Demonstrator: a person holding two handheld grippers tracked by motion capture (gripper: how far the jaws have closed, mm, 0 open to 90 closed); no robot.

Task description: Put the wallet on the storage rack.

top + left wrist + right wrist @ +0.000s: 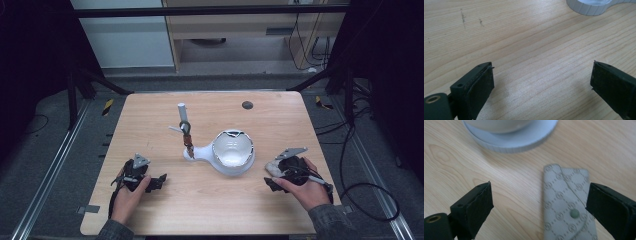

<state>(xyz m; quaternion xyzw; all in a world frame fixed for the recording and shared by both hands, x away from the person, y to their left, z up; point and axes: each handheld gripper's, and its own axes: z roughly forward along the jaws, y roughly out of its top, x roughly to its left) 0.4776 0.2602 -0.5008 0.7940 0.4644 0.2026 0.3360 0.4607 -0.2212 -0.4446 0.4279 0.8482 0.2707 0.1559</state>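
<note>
A grey patterned pouch (pixel 564 205) with a snap button lies flat on the wooden table (pixel 210 200). My right gripper (pixel 539 195) stands open over it; the pouch sits between the jaws, close to the right one. In the high view the pouch (pixel 273 167) is at the tip of the right gripper (pixel 278 175), near the table's right edge. My left gripper (pixel 542 72) is open with nothing but bare wood between its jaws, and it rests low at the front left (pixel 159 181). A white bowl (pixel 233 148) sits on a white stand in mid-table.
The stand's base (pixel 511 140) lies just beyond the pouch; its rim (pixel 589 6) shows at the top of the left gripper view. A white post (pixel 181 109) rises from the stand's left end with a ring and dark strap (pixel 186 134) hanging. A small black disc (pixel 247 105) sits far back.
</note>
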